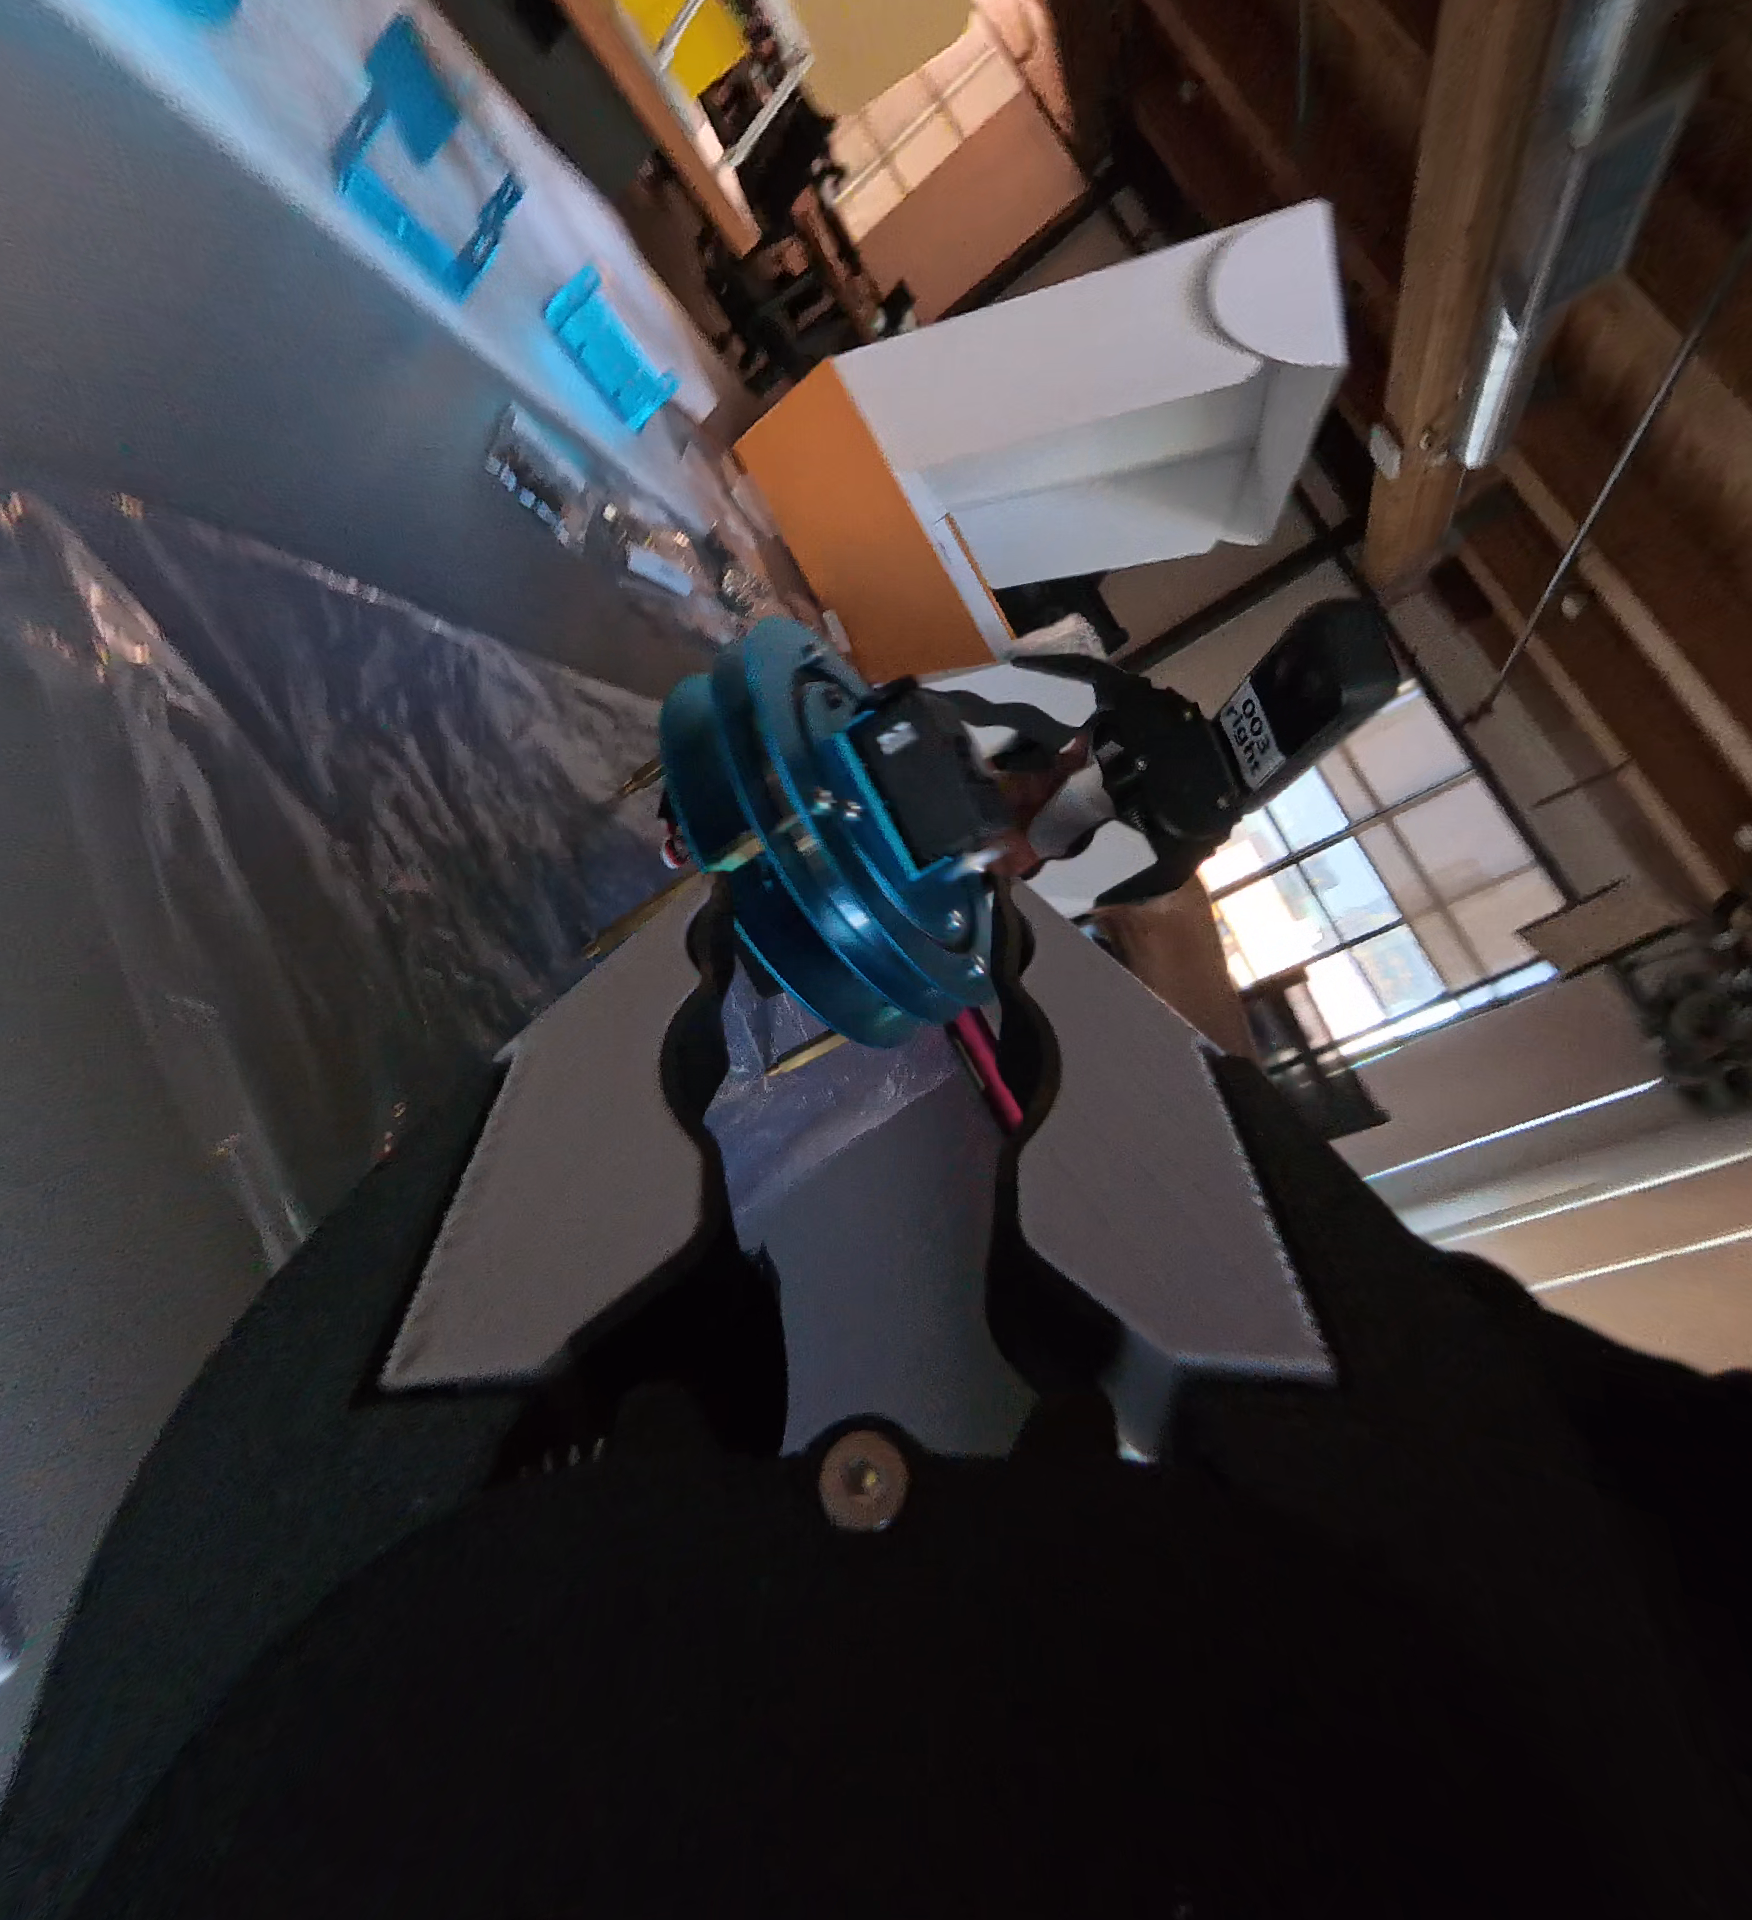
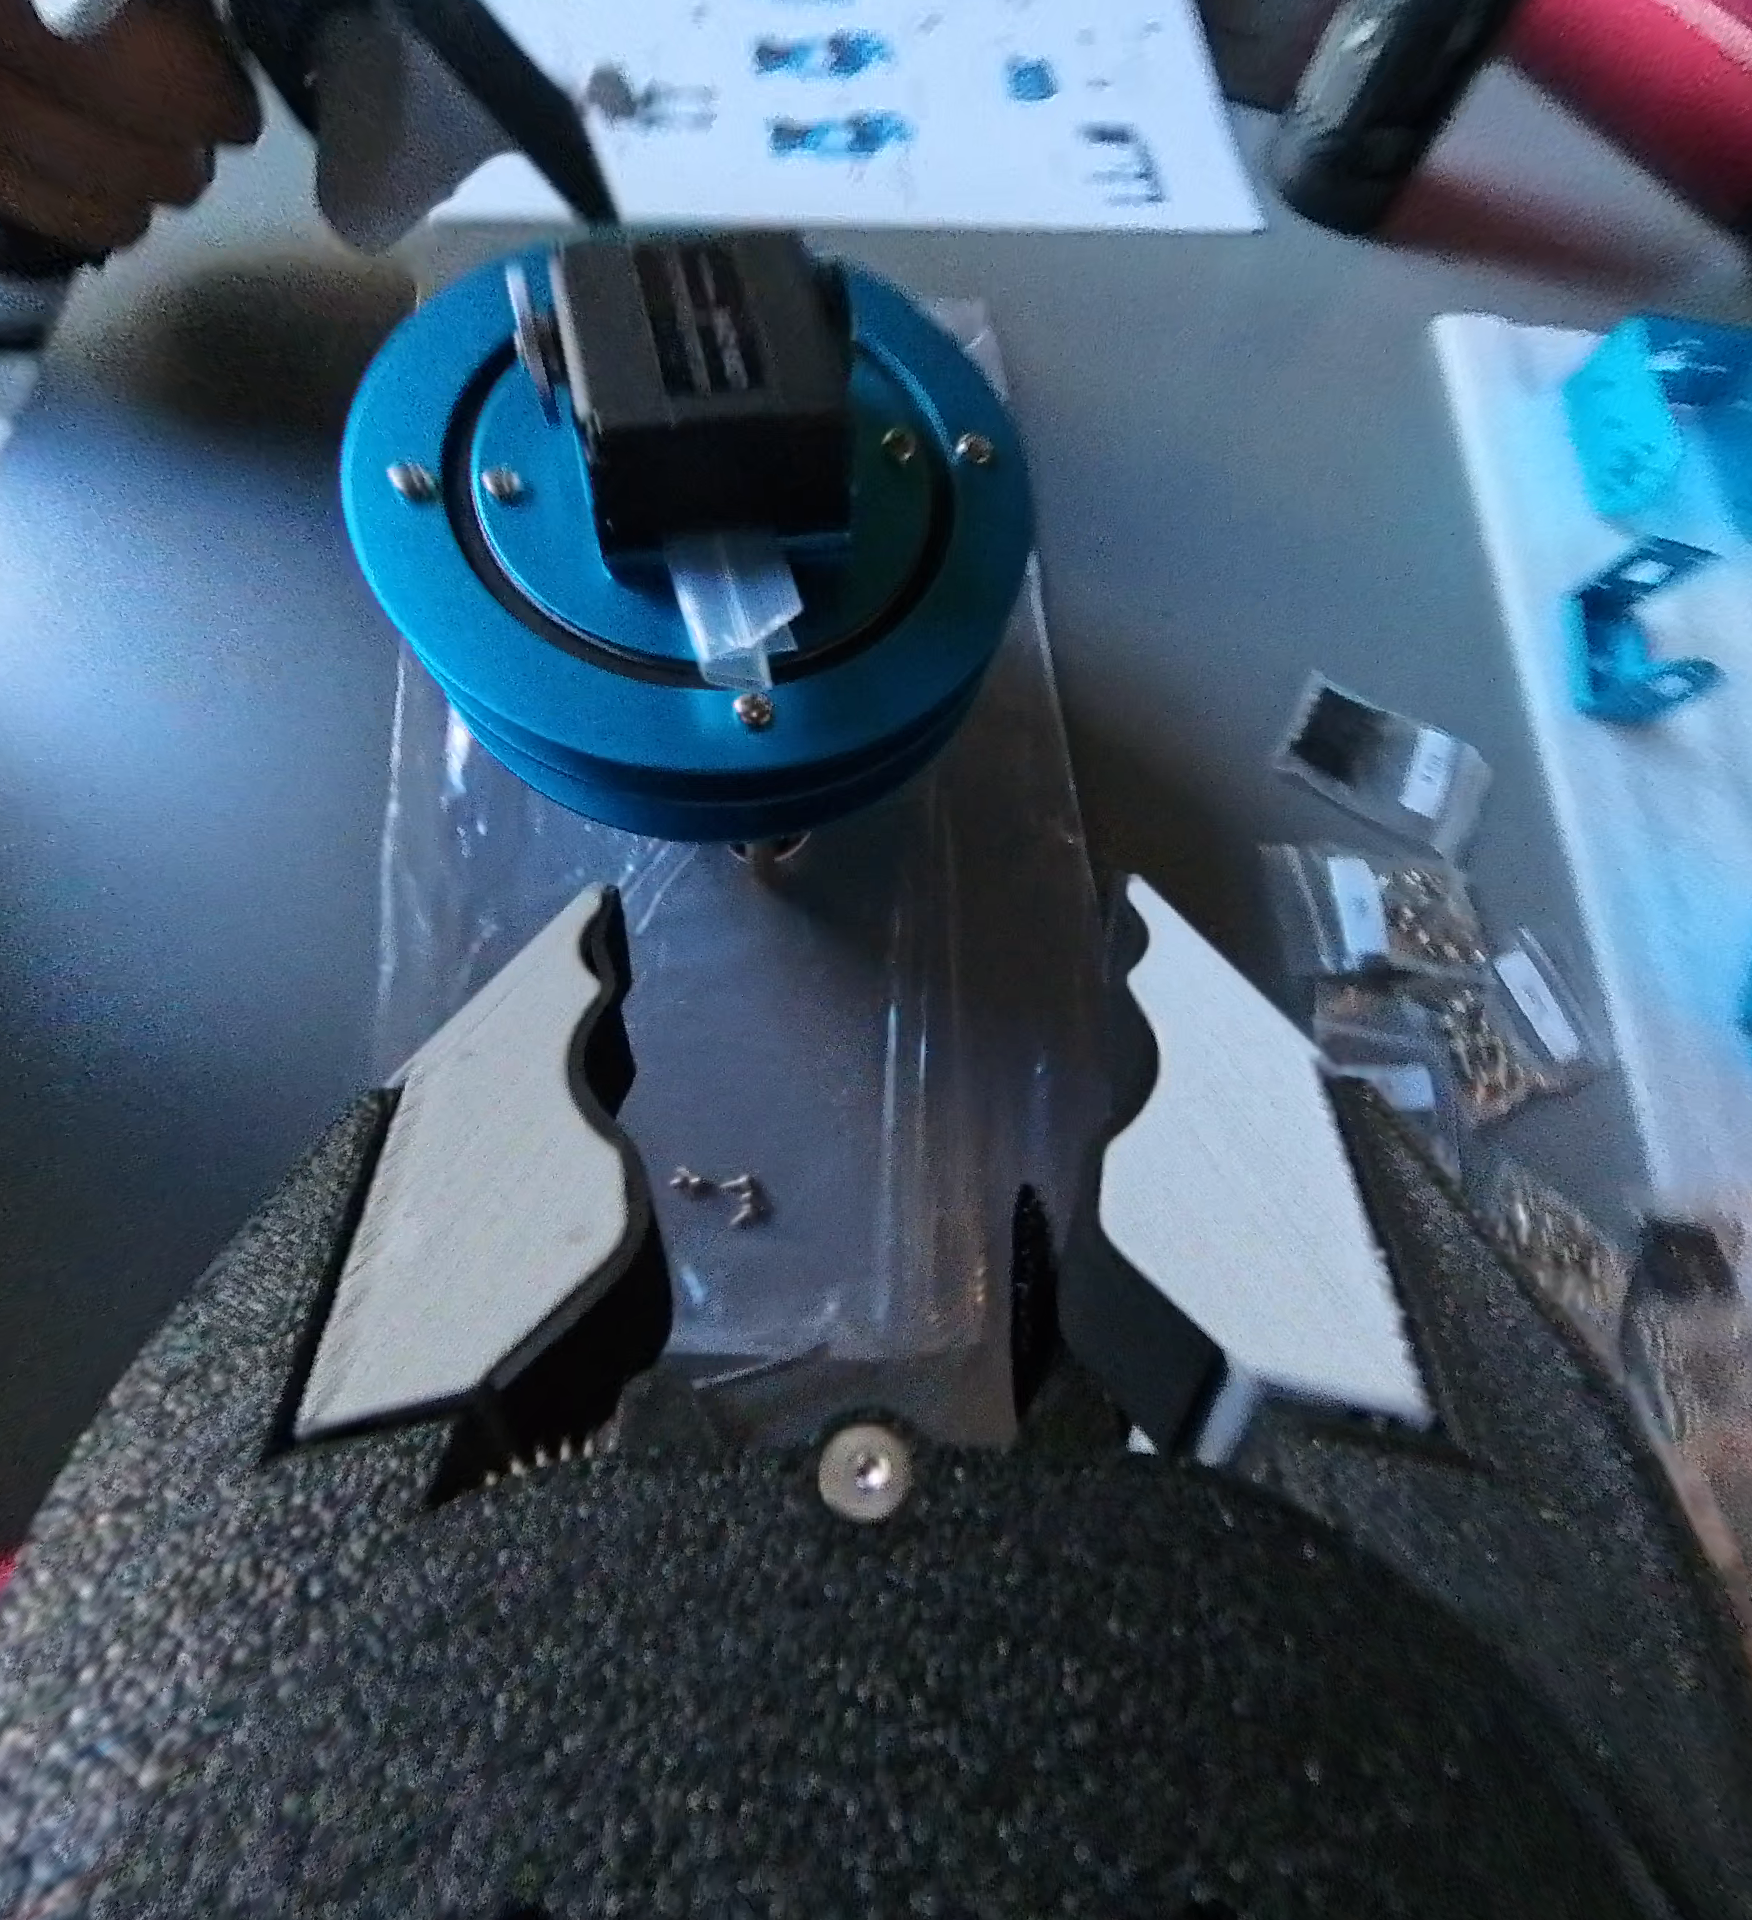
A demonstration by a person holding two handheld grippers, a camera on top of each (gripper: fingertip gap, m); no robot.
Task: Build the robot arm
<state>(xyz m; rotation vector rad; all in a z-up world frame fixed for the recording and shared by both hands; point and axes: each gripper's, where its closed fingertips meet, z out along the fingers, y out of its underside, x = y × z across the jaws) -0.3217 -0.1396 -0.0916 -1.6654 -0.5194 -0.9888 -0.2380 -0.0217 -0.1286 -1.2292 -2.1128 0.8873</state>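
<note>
the left tongs [image 1: 856,966] are clenched on the blue round base [image 1: 830,883] at frame centre, its lower rim between the tips; red wires [image 1: 991,1070] run out of sight behind one finger. the right tongs [image 2: 867,914] stand released above a clear plastic bag [image 2: 851,1091] on the grey worktop [image 2: 176,727], just below the base [image 2: 685,582] and apart from it. the black block [image 2: 711,405] on top is blurred. blue parts [image 2: 1661,447] at the right edge are cut off.
</note>
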